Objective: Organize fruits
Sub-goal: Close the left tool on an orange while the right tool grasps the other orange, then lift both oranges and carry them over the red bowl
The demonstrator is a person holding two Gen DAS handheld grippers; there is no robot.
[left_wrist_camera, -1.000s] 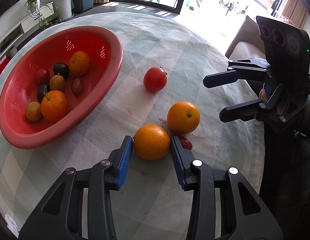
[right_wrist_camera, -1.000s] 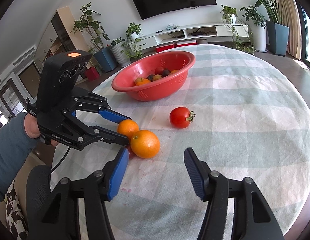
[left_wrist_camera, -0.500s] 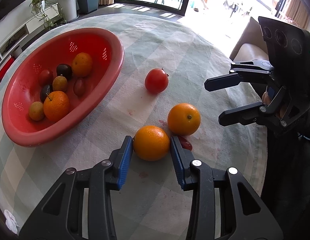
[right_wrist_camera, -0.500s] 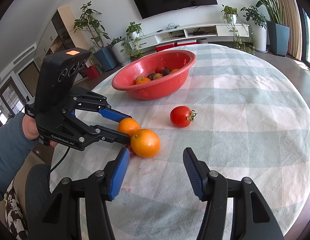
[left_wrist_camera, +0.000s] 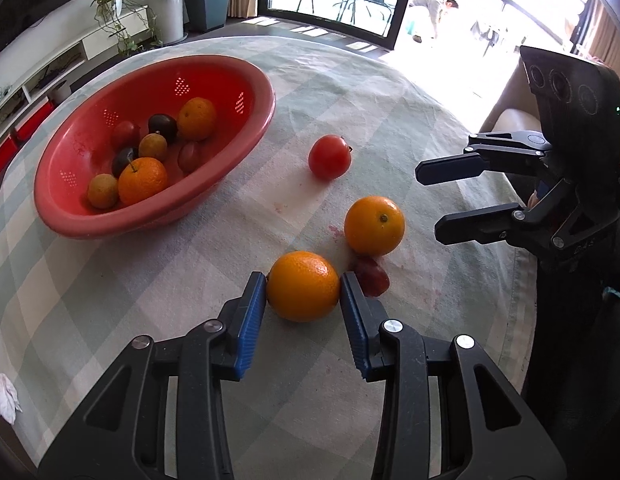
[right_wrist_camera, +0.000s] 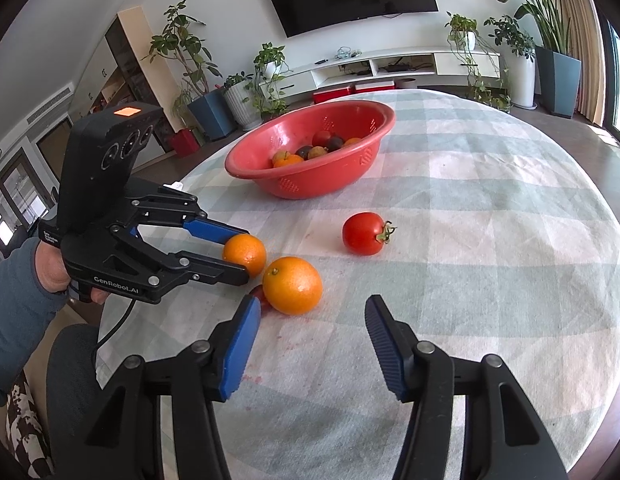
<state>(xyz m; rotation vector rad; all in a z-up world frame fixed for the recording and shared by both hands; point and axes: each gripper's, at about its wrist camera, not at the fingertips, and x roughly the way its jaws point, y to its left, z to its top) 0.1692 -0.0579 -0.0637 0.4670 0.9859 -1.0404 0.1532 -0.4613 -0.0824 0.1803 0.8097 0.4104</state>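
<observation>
Now your left tool (left_wrist_camera: 303, 286) clamps an orange (left_wrist_camera: 303, 286); lift it into the bowl (left_wrist_camera: 230, 172). Your right tool (right_wrist_camera: 310, 334) gapes empty.

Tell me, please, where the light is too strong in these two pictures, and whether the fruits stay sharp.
Left wrist view: the balcony doorway is blown out white, but the gripped orange stays sharp. Right wrist view: even light, sharp tomato, fisheye bending the table edge.
</observation>
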